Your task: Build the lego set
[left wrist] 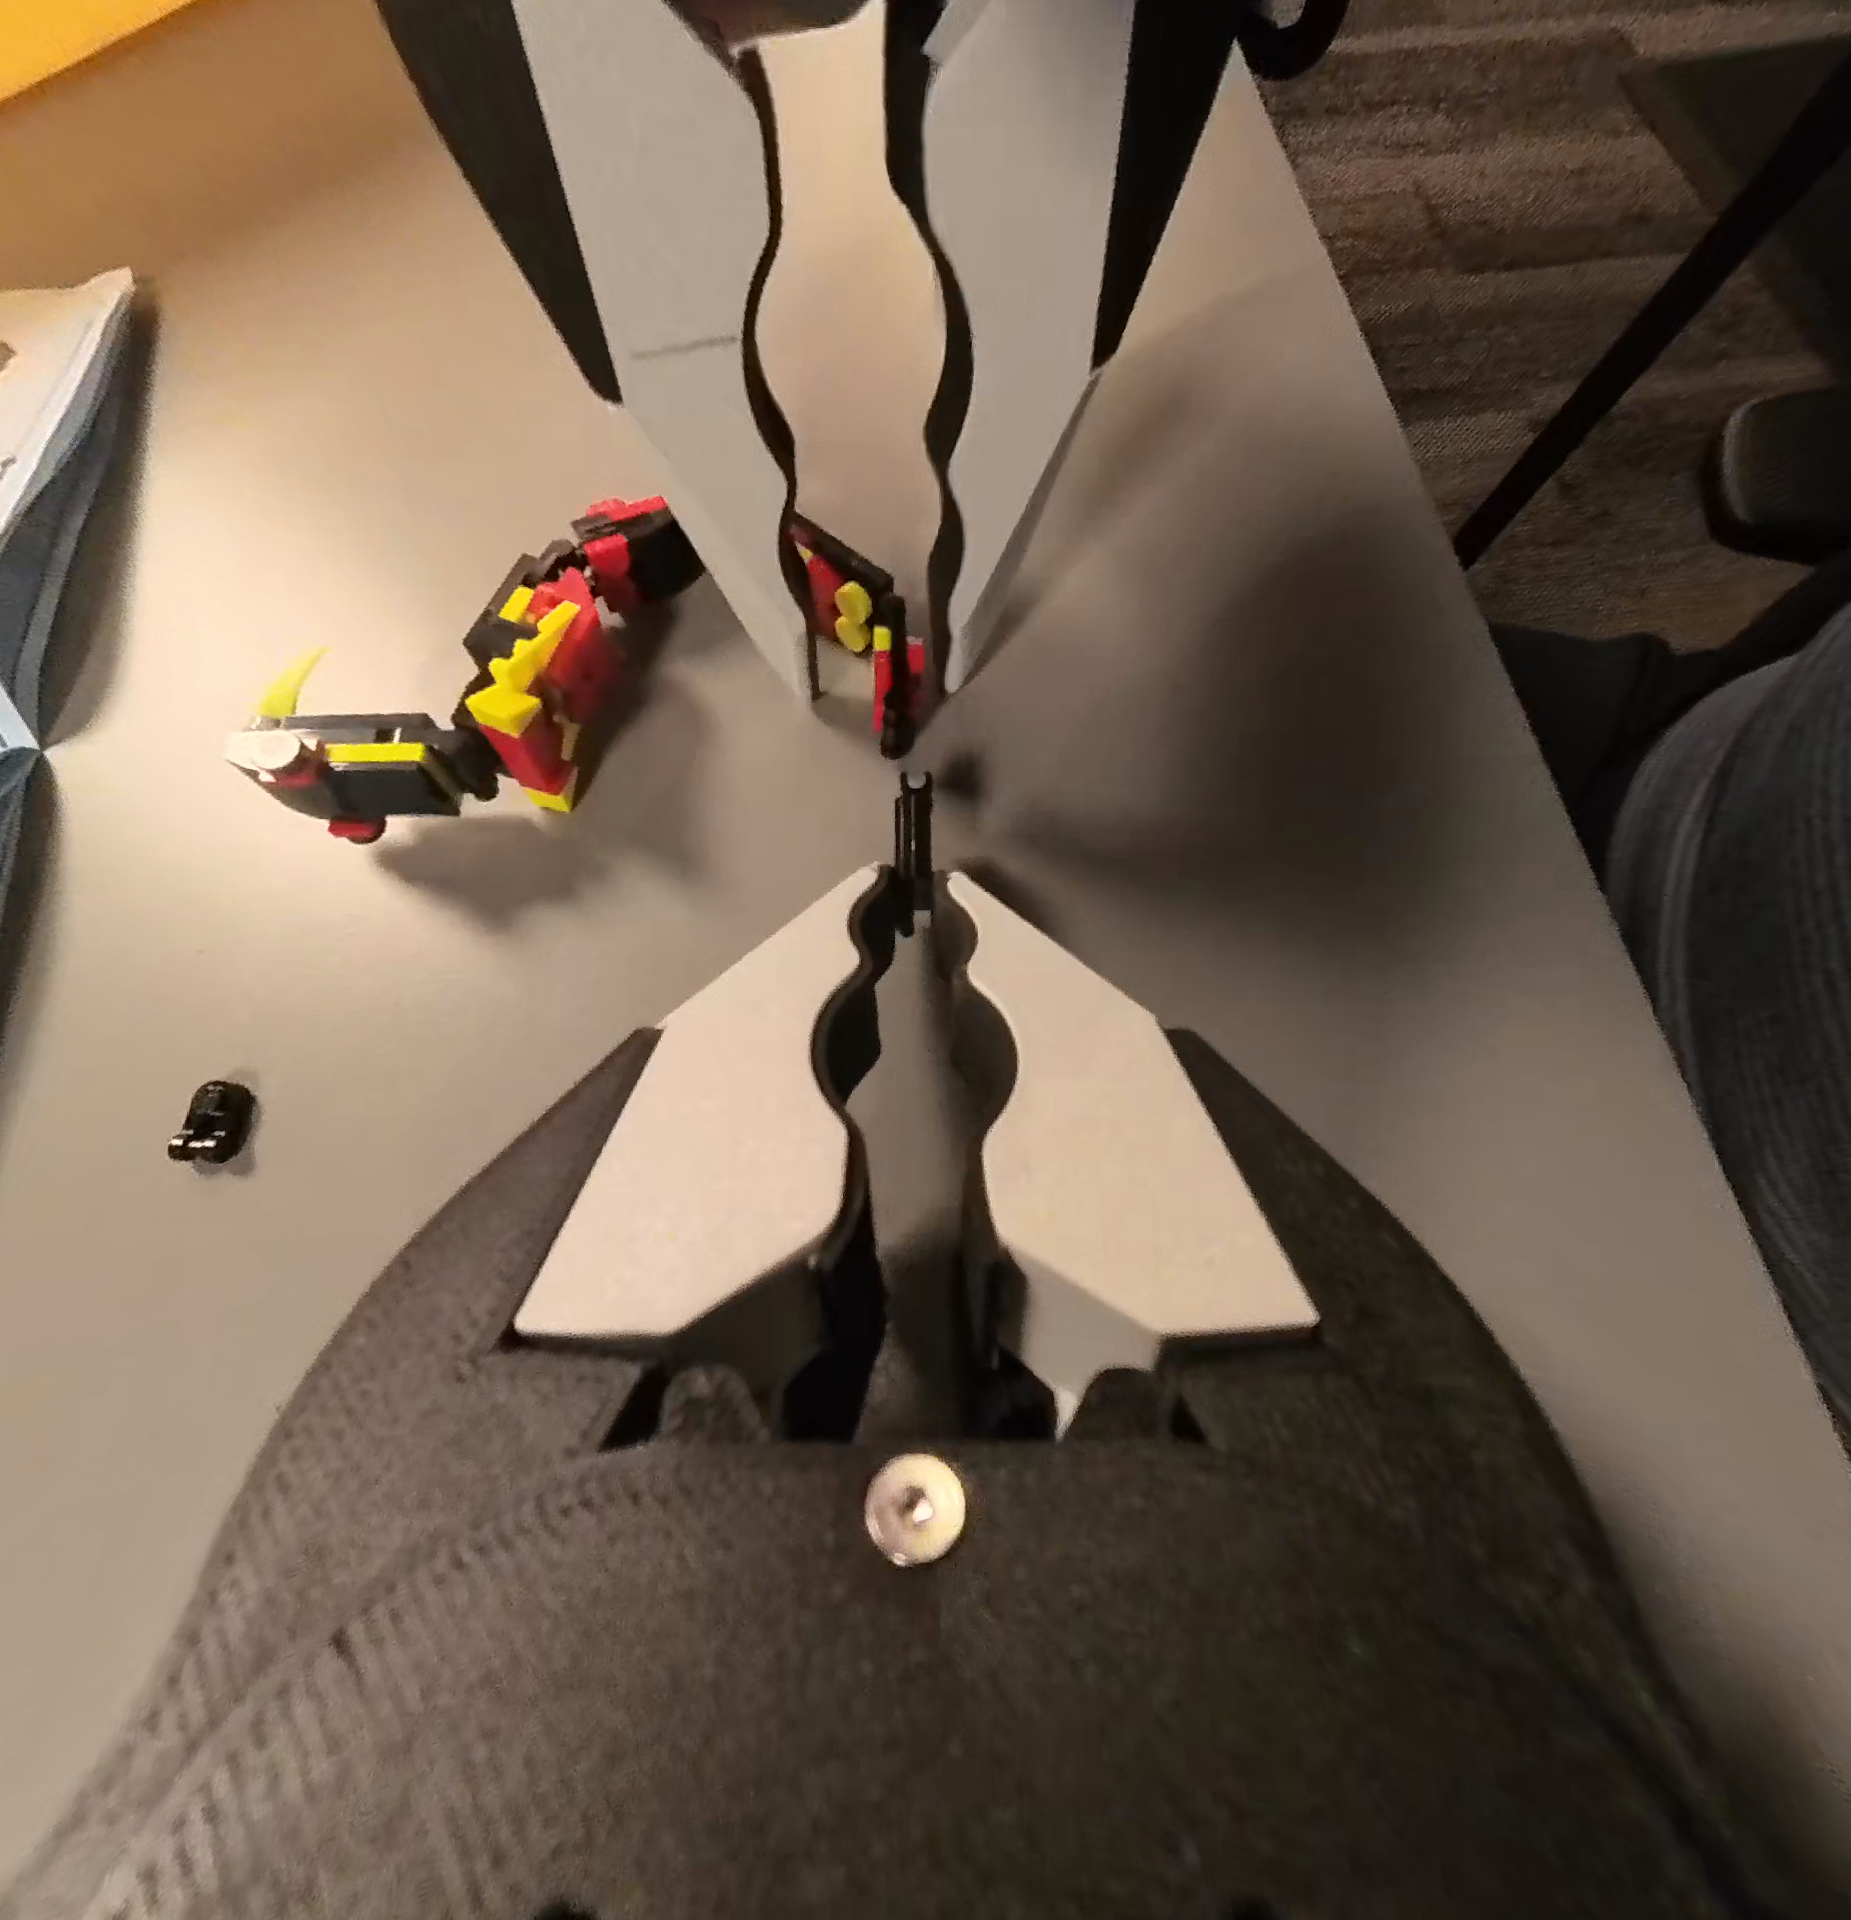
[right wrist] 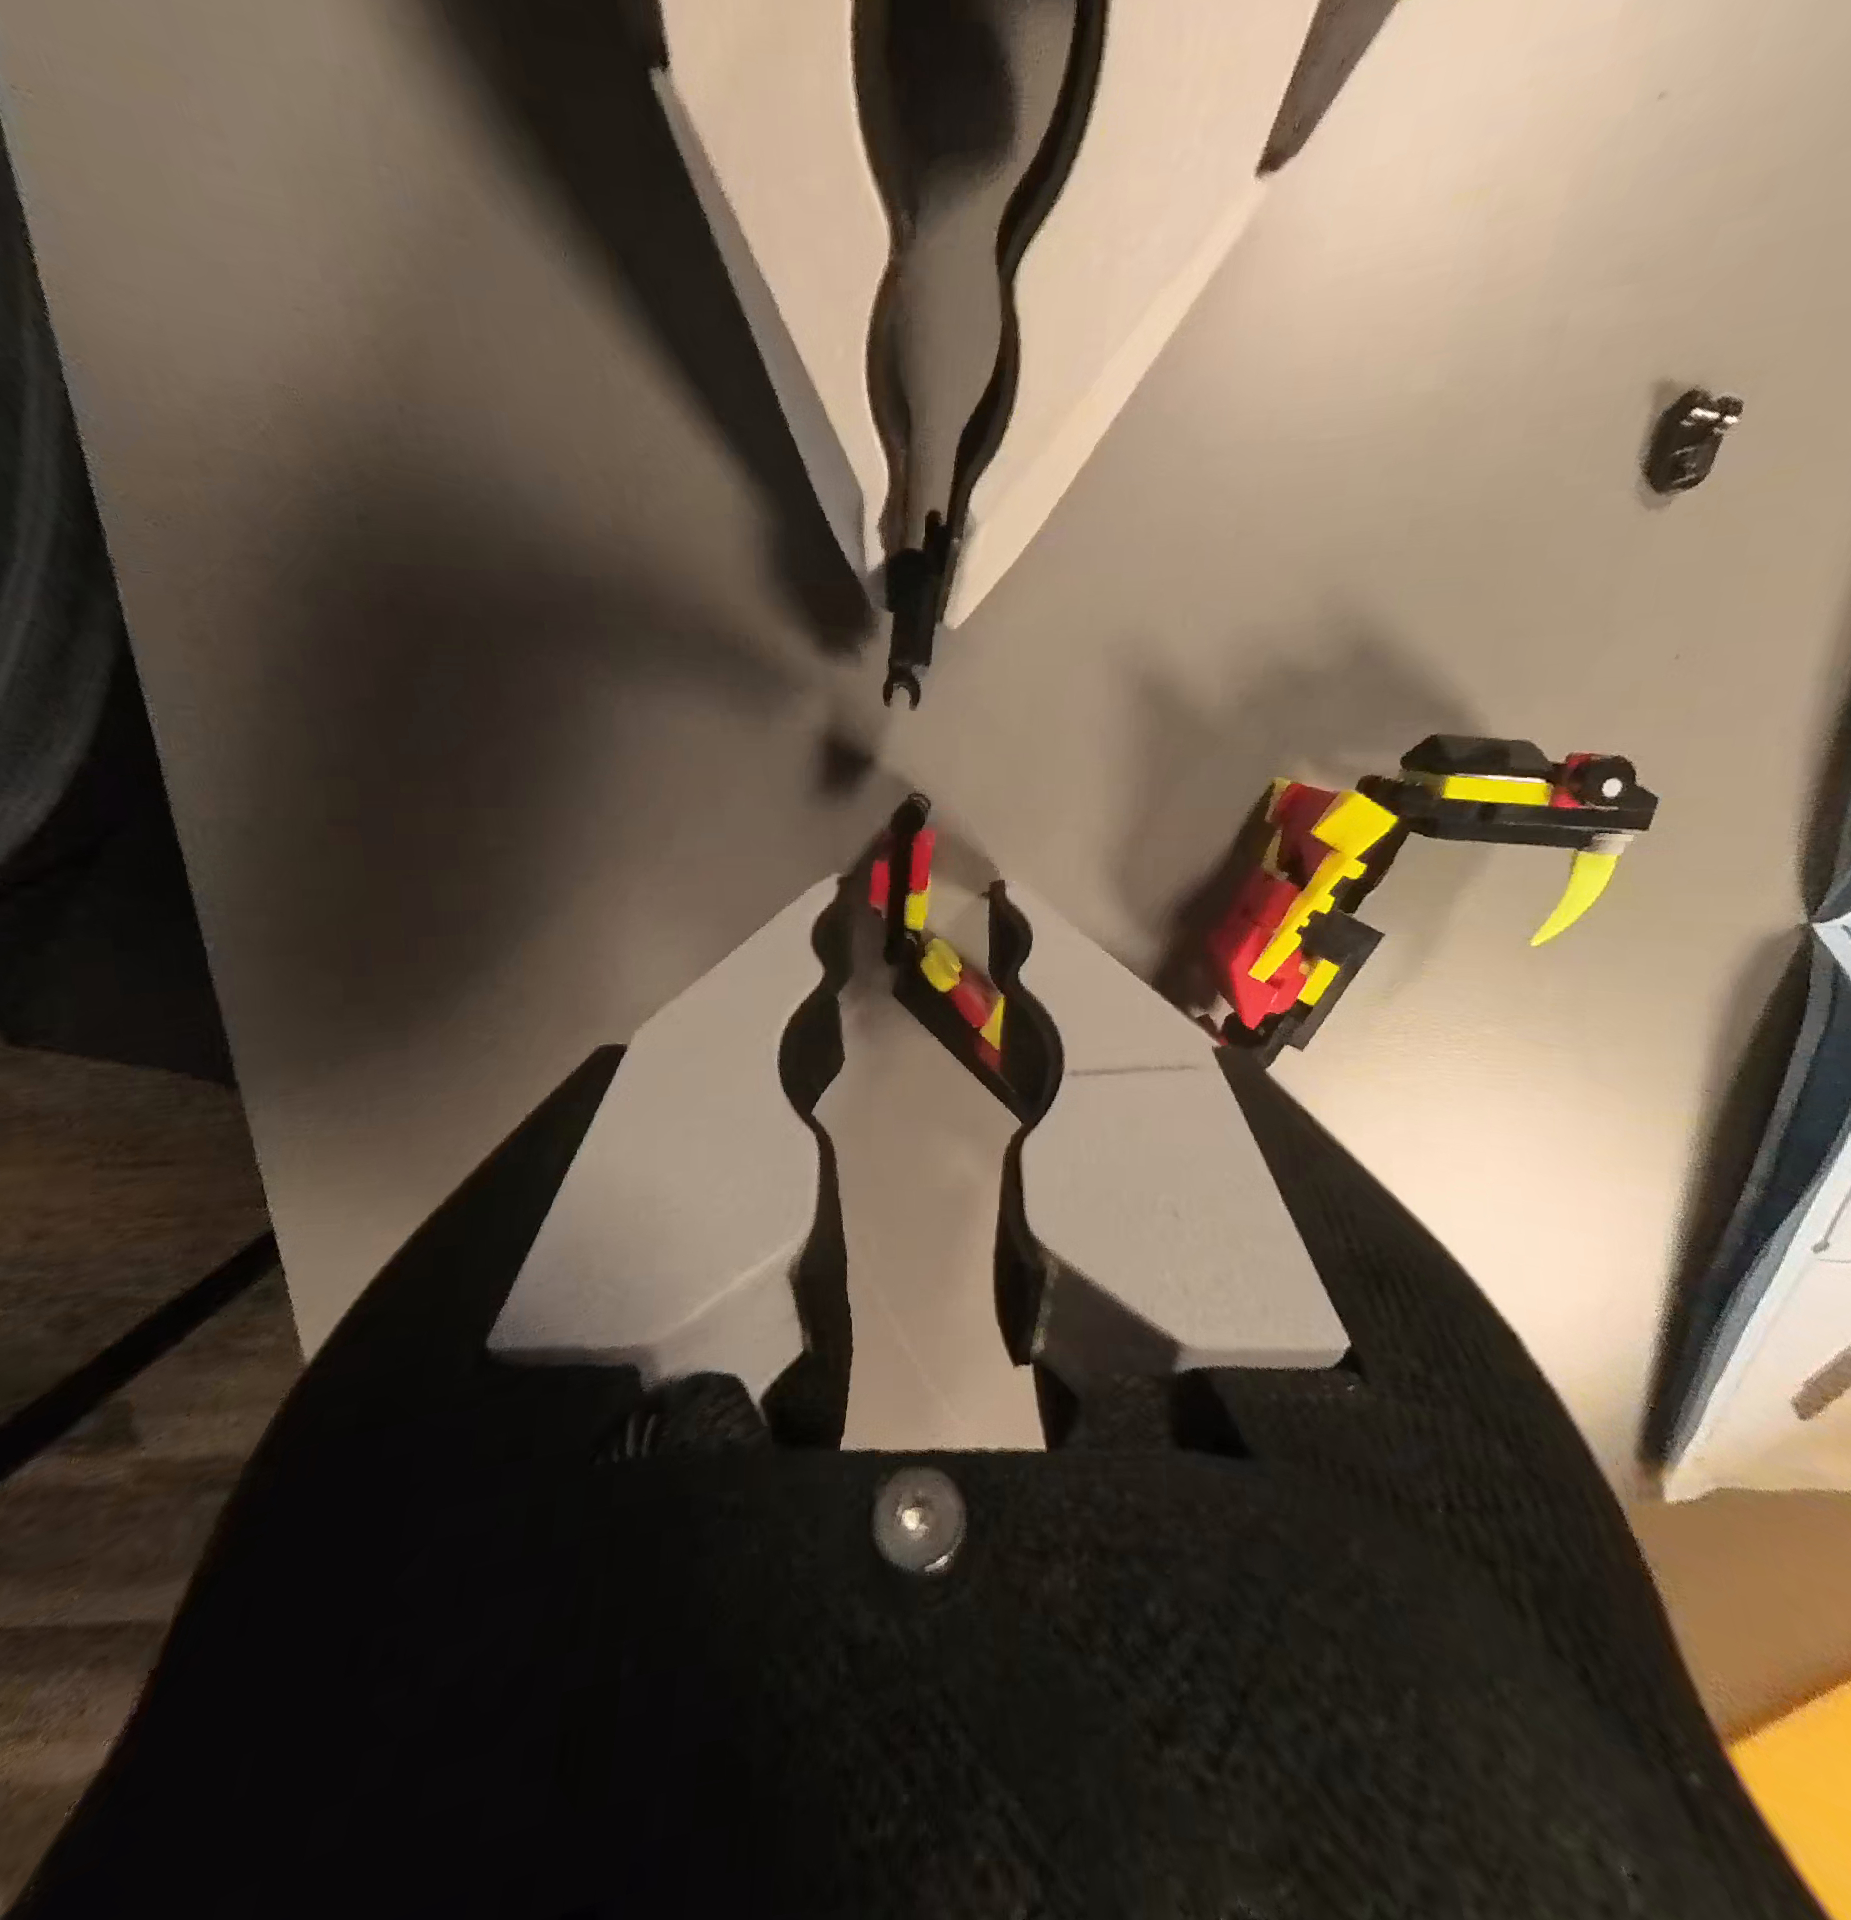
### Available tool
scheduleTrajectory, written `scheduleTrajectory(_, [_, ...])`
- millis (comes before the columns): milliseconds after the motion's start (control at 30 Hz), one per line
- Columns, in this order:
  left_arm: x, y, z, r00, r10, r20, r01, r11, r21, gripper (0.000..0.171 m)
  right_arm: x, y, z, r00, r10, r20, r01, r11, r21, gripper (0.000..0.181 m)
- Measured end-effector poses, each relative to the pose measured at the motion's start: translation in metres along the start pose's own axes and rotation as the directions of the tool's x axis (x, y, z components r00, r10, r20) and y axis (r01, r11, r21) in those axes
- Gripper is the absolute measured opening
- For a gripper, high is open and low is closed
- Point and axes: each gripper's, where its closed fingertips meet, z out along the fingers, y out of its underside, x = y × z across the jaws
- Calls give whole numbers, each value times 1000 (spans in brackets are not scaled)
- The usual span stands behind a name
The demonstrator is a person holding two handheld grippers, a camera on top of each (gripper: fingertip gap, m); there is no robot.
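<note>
Left gripper is clenched on a thin black clip-ended lego connector. Right gripper, opposite and tip-to-tip, grips a flat black/red/yellow lego sub-assy. Both parts sit just beside the red-yellow-black snake-like lego model on the grey table, w/ a gap between them. Risk: misaligned approach. The connector could twist in the fingers or drop.

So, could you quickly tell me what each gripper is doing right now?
Left gripper: shut on a thin black connector piece.
Right gripper: shut on a red, yellow and black segment.
</note>
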Motion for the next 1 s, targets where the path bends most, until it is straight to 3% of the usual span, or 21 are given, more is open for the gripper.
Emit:
scheduleTrajectory(100, [1,-1,1,1000,0,0,0,1000,10,5,1,-3,1,999,41,-22,-41,999,18,8])
scheduleTrajectory(167, [-1,-3,1,1000,18,22,-19,1000,22,5,1,-3,1,998,38,-58,-38,999,10,8])
scheduleTrajectory(300, [-16,-10,-7,969,121,214,-137,989,58,5,15,-1,-5,953,-59,-297,45,998,-53,8])
scheduleTrajectory(367, [-29,-12,-14,902,219,372,-245,969,23,5,26,-2,-13,880,-128,-457,90,991,-103,8])
scheduleTrajectory(467, [-42,-16,-22,740,388,549,-409,908,-91,5,36,-8,-25,747,-204,-633,127,978,-166,7])
scheduleTrajectory(567, [-43,-19,-23,582,531,615,-530,822,-208,5,41,-15,-33,604,-289,-742,167,957,-237,8])
scheduleTrajectory(633, [-42,-18,-22,502,598,624,-577,770,-274,5,42,-18,-33,551,-292,-782,171,956,-237,8])
scheduleTrajectory(800, [-49,-11,-17,420,671,611,-593,713,-375,5,47,-21,-26,434,-310,-846,197,949,-247,8])
scheduleTrajectory(1000, [-51,-8,-13,331,739,587,-618,640,-457,5,50,-19,-16,371,-293,-881,220,950,-223,8])
